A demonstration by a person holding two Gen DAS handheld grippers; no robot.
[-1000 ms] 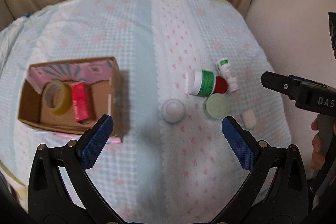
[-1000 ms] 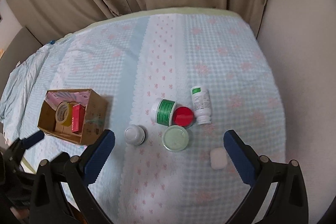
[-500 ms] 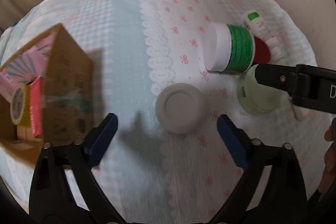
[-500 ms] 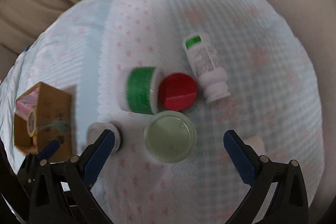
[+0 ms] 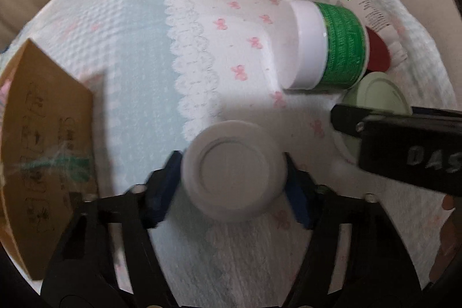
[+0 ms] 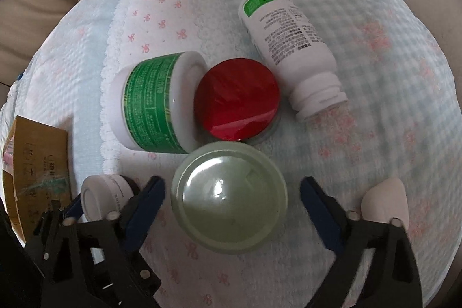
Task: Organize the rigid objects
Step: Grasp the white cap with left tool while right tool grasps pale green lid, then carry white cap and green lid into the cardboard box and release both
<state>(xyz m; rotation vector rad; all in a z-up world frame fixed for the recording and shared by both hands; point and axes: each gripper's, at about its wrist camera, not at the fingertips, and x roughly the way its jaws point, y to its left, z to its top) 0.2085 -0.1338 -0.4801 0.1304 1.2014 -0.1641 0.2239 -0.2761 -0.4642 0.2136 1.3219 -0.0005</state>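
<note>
My left gripper has its blue pads on both sides of a small white jar; it looks shut on it. The jar also shows in the right wrist view, held by the left gripper. My right gripper is open around a pale green lidded jar, its pads a little apart from the sides. A green-labelled white tub lies on its side, touching a red-lidded jar. A white bottle lies beside them.
A cardboard box stands at the left on the patterned cloth; it also shows in the right wrist view. A small white block lies right of my right gripper. Beige curtains hang behind.
Both grippers have come down and forward. The left one has closed in on the small white jar. The right one has closed partly around the pale green jar.
</note>
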